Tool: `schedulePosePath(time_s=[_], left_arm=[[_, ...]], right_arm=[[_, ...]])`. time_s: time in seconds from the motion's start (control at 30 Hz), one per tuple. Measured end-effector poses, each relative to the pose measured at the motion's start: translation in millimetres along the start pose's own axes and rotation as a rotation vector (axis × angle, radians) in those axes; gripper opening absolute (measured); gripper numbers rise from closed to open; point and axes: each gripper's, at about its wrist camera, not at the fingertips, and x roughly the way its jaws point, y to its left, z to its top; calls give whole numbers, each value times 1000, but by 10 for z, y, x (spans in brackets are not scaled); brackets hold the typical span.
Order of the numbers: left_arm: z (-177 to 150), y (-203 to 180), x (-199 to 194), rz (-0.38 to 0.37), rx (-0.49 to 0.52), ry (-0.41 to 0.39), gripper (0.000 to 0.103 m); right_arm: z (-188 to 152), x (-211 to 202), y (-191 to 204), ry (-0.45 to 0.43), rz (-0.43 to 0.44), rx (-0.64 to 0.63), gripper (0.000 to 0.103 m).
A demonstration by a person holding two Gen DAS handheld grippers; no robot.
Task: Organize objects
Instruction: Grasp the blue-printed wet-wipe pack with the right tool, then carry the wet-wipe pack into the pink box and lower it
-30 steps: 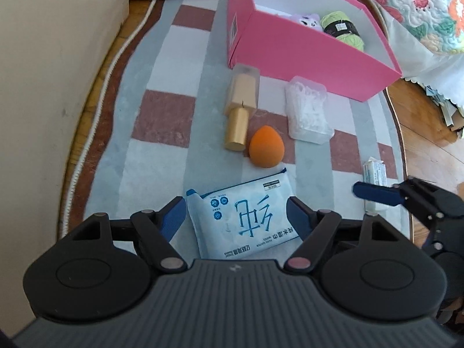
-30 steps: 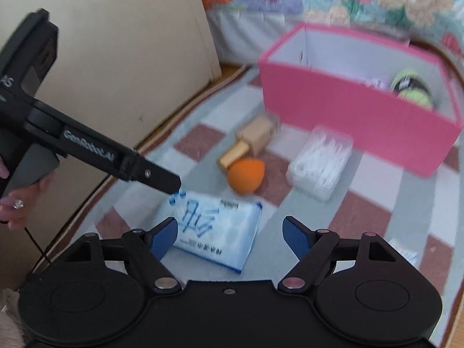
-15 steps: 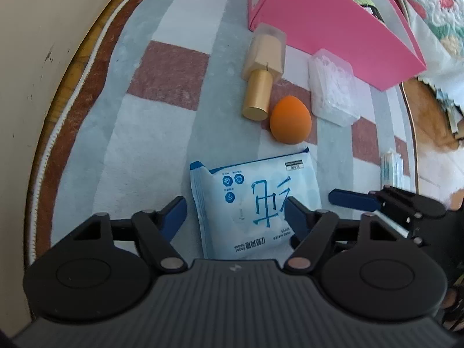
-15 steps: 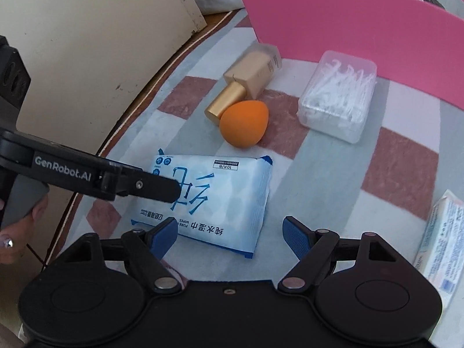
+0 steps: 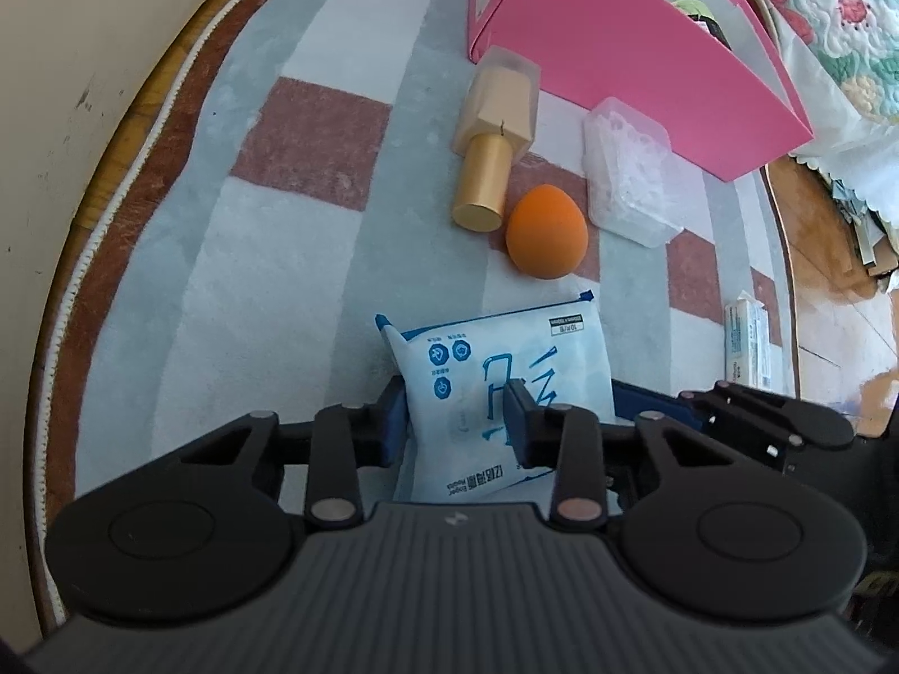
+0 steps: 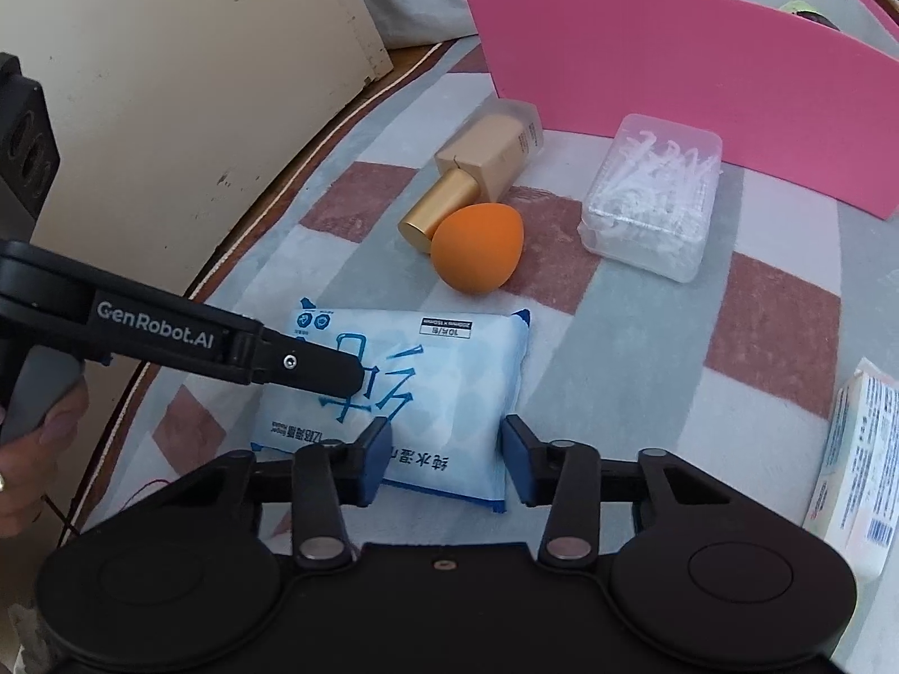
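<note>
Two hand-held grippers, left (image 5: pixel 455 421) and right (image 6: pixel 444 458), just closed onto the half-hidden wipes pack (image 6: pixel 427 387).

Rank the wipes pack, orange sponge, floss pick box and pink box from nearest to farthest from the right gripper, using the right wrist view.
1. Wipes pack, between the right gripper's fingers.
2. Orange sponge, just beyond.
3. Floss pick box, farther right.
4. Pink box, at the back.

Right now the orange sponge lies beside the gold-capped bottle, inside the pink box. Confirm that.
Not quite. The orange sponge does lie beside the gold-capped bottle, but on the checked rug in front of the pink box, not inside it. The right wrist view shows this.
</note>
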Motion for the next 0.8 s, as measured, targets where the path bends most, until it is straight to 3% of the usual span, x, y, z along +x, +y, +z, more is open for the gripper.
schedulePosePath(time_s=[0.13, 0.3, 0.53, 0.8], left_arm=[[0, -92, -127, -24, 8, -11, 31], [35, -432, -486, -56, 103, -24, 31], [133, -947, -975, -85, 268, -113, 31], [442, -1226, -1415, -159, 326, -196, 31]], right_arm=[[-17, -114, 43, 11, -19, 9, 43], [10, -511, 7, -1, -18, 83, 43], [206, -1304, -36, -124, -23, 126, 45], [533, -1874, 4, -244, -83, 64, 45]])
